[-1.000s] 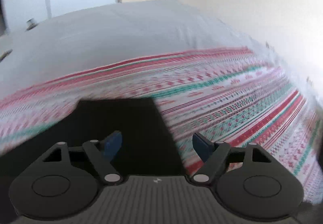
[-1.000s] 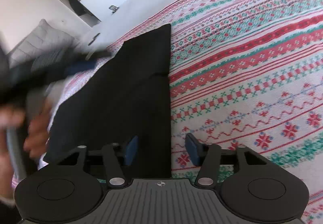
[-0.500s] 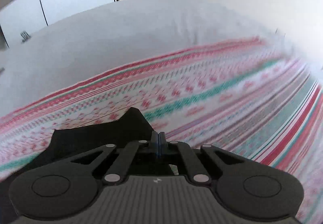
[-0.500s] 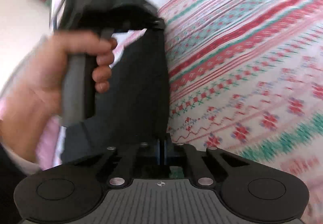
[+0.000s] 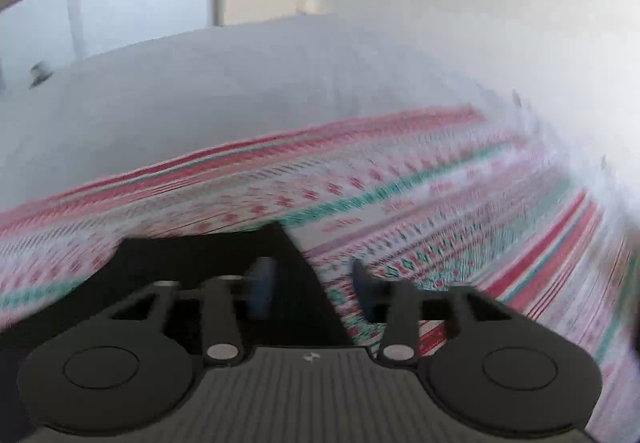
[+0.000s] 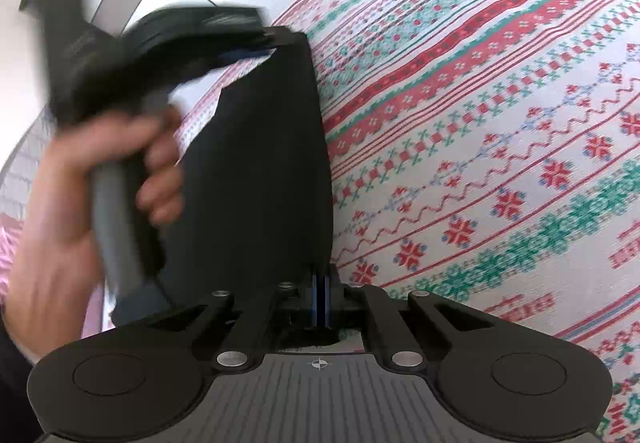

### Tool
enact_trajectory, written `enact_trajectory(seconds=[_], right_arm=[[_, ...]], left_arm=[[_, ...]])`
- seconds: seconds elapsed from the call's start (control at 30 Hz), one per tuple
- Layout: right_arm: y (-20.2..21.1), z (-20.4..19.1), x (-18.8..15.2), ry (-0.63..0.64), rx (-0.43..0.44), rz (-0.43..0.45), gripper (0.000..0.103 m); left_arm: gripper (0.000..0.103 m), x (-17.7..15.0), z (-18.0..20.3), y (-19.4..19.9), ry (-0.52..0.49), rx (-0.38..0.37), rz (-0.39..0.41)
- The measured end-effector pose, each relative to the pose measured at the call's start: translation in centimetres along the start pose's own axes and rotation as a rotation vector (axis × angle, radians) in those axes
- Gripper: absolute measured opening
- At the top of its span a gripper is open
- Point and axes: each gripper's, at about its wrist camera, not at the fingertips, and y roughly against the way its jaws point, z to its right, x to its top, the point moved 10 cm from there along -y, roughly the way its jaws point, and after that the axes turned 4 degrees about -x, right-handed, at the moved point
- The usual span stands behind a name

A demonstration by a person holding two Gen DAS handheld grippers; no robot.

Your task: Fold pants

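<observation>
Right wrist view: my right hand-held gripper [image 6: 320, 293] is clenched on the near edge of the black pants [image 6: 264, 163], which lie on the patterned bed cover [image 6: 500, 115]. My left hand-held gripper [image 5: 310, 285] is released, fingers spread over the pants' corner.

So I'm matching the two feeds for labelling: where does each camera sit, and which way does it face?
Left wrist: on the left gripper, facing along its open fingers over the black pants and patterned blanket toward a wall.
Right wrist: on the right gripper, shut on the pants' near edge; the person's left hand shows.
Shared: pants, blanket.
</observation>
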Motion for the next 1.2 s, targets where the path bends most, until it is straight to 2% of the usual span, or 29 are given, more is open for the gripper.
enact_trajectory(seconds=[0.07, 0.1, 0.2, 0.3, 0.37, 0.43, 0.47, 0.5, 0.53, 0.57, 0.63, 0.67, 0.7, 0.77, 0.83, 0.87, 0.9, 0.93, 1.0, 1.1, 1.13, 1.2], right_arm=[[-0.1, -0.1, -0.3, 0.024, -0.007, -0.017, 0.004], [-0.2, -0.1, -0.5, 0.039, -0.010, -0.033, 0.009], [-0.4, 0.0, -0.8, 0.044, -0.023, -0.062, 0.011], [-0.3, 0.3, -0.7, 0.007, -0.016, -0.069, 0.014], [-0.6, 0.2, -0.7, 0.006, -0.031, -0.066, 0.014], [-0.6, -0.1, -0.8, 0.021, -0.054, -0.057, 0.015], [-0.9, -0.4, -0.8, 0.032, -0.061, -0.052, 0.016], [-0.9, -0.6, -0.9, 0.044, -0.066, -0.048, 0.018], [-0.9, -0.7, -1.0, 0.058, -0.070, -0.044, 0.019], [-1.2, -0.8, -1.0, 0.067, -0.075, -0.042, 0.019], [-1.4, -0.7, -0.9, 0.064, -0.075, -0.041, 0.019], [-1.4, -0.8, -0.9, 0.063, -0.075, -0.041, 0.019], [-1.4, -0.8, -0.9, 0.067, -0.076, -0.041, 0.019], [-1.4, -0.9, -0.9, 0.080, -0.083, -0.039, 0.019], [-1.5, -1.1, -0.9, 0.100, -0.094, -0.034, 0.019], [-1.7, -1.2, -0.9, 0.108, -0.098, -0.030, 0.019], [-1.7, -1.3, -0.9, 0.114, -0.101, -0.028, 0.019], [-1.7, -1.3, -0.9, 0.115, -0.104, -0.028, 0.019], [-1.7, -1.2, -0.8, 0.098, -0.090, -0.032, 0.020], [-1.2, -1.0, -0.5, 0.079, -0.078, -0.009, 0.005], [-1.0, -1.2, -0.4, 0.082, -0.073, 0.001, 0.004], [-0.8, -1.7, -0.4, 0.109, -0.083, 0.016, 0.004]], left_arm=[[0.040, -1.0, -2.8, 3.8, 0.107, -0.007, 0.021], [0.040, -1.7, -4.2, 5.6, 0.138, 0.006, 0.021], [0.042, -5.7, -11.2, 12.4, 0.251, 0.135, 0.031], [0.043, -11.3, -20.2, 19.8, 0.444, 0.317, 0.058], [0.043, -14.7, -24.4, 23.3, 0.560, 0.387, 0.070], [0.047, -17.6, -26.5, 25.0, 0.672, 0.356, 0.070], [0.053, -18.5, -26.9, 25.1, 0.723, 0.302, 0.074], [0.070, -19.0, -26.8, 24.7, 0.756, 0.238, 0.082], [0.081, -19.1, -26.8, 24.3, 0.766, 0.201, 0.091], [0.082, -19.3, -26.9, 23.9, 0.748, 0.220, 0.098], [0.081, -19.5, -27.3, 23.6, 0.649, 0.368, 0.061], [0.081, -19.4, -27.4, 23.4, 0.594, 0.415, 0.049], [0.079, -19.3, -27.3, 23.3, 0.557, 0.441, 0.043], [0.071, -19.5, -27.4, 23.4, 0.551, 0.434, 0.048], [0.043, -20.2, -27.5, 22.6, 0.540, 0.436, 0.023], [0.034, -20.5, -27.8, 22.2, 0.516, 0.471, -0.001], [0.010, -20.7, -28.1, 21.8, 0.493, 0.503, -0.020], [0.000, -20.7, -28.2, 21.5, 0.483, 0.501, -0.016], [0.000, -20.2, -28.3, 22.2, 0.532, 0.494, 0.033], [0.000, -18.4, -27.7, 23.1, 0.463, 0.531, 0.093], [0.000, -18.0, -27.4, 23.3, 0.439, 0.536, 0.107], [0.000, -18.4, -27.7, 22.6, 0.429, 0.556, 0.073]])
